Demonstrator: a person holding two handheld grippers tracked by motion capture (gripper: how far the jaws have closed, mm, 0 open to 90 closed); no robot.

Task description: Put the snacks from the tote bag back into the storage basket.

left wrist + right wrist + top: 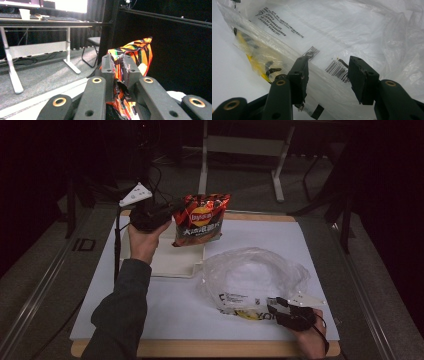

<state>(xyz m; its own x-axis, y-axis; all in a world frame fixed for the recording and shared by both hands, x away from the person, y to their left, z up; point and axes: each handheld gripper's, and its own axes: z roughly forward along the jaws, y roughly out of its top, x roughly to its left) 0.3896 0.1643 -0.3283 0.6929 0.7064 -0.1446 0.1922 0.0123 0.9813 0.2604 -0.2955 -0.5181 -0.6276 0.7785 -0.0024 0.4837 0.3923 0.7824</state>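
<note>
Left tool (119, 68) clamped on chip bag (201, 219), right tool (327, 75) spread apart at plastic bag (252, 275) printed barcode (337, 70)

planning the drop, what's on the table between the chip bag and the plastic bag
Nothing stands between them in the high view: below the chip bag, held up by the left hand-held gripper, there is bare white sheet before the plastic bag.

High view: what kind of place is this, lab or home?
Probably a lab or office data-collection setup: a white-covered table ringed by dark curtains, a desk with keyboard beyond, and a person holding a tracked left tool with a trailing cable.
</note>
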